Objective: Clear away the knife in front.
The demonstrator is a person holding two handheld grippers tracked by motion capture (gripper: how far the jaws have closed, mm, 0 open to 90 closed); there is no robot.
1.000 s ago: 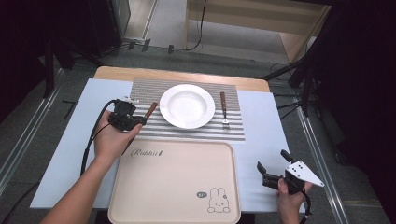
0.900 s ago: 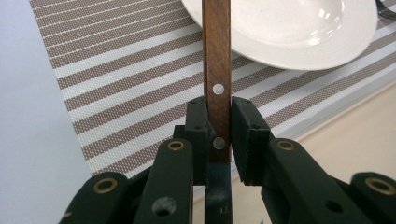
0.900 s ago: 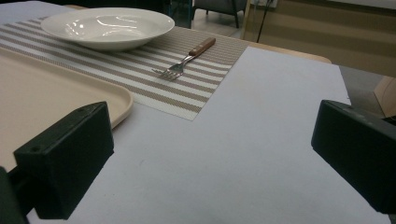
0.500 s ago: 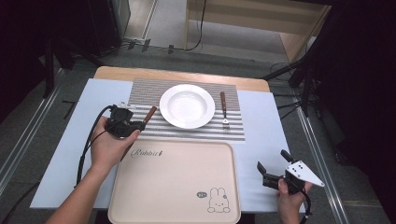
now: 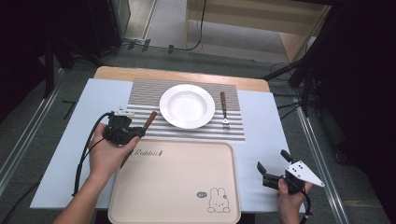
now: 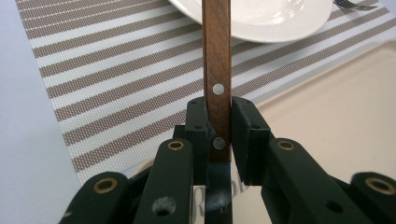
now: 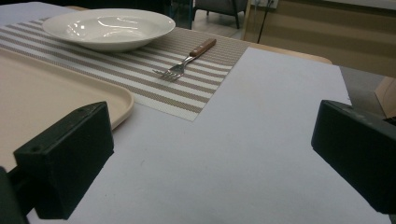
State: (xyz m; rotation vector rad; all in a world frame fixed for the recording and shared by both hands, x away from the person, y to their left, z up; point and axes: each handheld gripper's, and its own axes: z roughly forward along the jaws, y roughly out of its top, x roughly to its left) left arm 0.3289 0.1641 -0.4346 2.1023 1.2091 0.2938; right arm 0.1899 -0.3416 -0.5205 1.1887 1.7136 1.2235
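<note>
In the left gripper view the left gripper (image 6: 219, 133) has its two black jaws drawn in close on a wooden handle (image 6: 217, 60), one pad on each flat side, pinching it just past its lower rivet. The handle runs straight up the middle of the frame from between the jaws, and its far end overlaps the rim of the white plate (image 6: 261, 21) at the top edge. Below it lie the striped placemat (image 6: 116, 84) on the left and the beige tray (image 6: 336, 102) on the right.

In the high view the same gripper (image 5: 122, 132) sits left of centre in the person's left hand (image 5: 108, 151), with the brown handle (image 5: 149, 121) slanting up and right toward the plate (image 5: 187, 105), over the mat's lower left corner and just above the tray's top left corner.

The right gripper (image 5: 275, 168), at the lower right of the high view, has its jaws spread wide with nothing between them; in the right gripper view they frame bare white table cover (image 7: 243, 140). A fork (image 7: 187, 60) lies on the mat at upper centre there
</note>
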